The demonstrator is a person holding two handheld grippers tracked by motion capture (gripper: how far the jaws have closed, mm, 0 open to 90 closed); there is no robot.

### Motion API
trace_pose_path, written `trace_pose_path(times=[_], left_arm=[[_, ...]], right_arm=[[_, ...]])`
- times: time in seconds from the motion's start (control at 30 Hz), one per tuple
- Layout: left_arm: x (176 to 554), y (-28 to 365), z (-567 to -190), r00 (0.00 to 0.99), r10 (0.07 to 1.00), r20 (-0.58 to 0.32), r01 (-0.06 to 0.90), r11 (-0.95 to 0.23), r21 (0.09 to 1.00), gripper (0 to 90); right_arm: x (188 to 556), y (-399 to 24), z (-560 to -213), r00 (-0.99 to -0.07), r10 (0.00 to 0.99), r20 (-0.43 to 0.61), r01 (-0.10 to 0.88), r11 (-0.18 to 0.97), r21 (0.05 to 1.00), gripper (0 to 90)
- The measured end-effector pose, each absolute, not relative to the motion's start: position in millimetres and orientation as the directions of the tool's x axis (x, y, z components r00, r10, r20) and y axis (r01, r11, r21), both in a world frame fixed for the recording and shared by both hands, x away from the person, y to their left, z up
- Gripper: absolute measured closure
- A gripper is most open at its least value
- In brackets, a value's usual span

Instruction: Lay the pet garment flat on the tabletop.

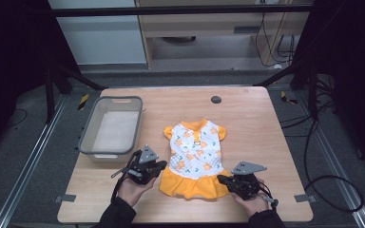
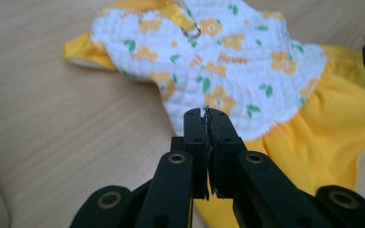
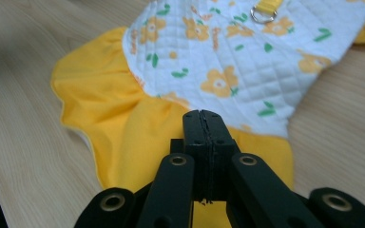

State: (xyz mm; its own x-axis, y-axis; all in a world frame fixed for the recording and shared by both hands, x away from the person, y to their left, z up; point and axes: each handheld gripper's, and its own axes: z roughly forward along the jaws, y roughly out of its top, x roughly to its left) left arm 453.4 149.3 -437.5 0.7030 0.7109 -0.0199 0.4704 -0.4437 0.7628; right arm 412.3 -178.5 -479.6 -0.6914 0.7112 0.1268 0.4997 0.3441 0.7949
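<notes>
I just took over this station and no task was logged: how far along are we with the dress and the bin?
Done: the dress lies flat on the table. In hand: the left gripper and right gripper flank its yellow skirt, jaws shut, apparently holding nothing. Left: no fold is visible, and the grey bin holds no garment.

A lab or recording workspace — a bare wooden surface [image 1: 247, 142] stands inside a black metal frame [image 1: 180, 10], loose cables [image 1: 323, 156] trail over grey carpet [image 1: 24, 142], and hazard-striped tape [image 1: 83, 101] marks the floor.
</notes>
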Motion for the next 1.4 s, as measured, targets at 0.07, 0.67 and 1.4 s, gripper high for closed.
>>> trace_pose_path(times=[0.07,0.67,1.4], left_arm=[[466.1,141.2,-434.8,0.698,0.716,-0.01,0.465,-0.443,0.766,87.4],[523.4,97.8,-482.8,0.642,0.767,0.002,0.551,-0.463,0.694,86.1],[497.9,100.1,-478.7,0.681,0.732,0.021,0.496,-0.482,0.722,80.8]], right_arm=[[416.4,-172.0,-478.7,-0.698,0.702,0.14,0.497,0.334,0.801,90.0],[433.7,-149.1,-497.0,-0.71,0.69,0.142,0.525,0.385,0.759,89.1],[470.9,-168.1,-478.1,-0.638,0.759,0.128,0.48,0.262,0.837,90.0]])
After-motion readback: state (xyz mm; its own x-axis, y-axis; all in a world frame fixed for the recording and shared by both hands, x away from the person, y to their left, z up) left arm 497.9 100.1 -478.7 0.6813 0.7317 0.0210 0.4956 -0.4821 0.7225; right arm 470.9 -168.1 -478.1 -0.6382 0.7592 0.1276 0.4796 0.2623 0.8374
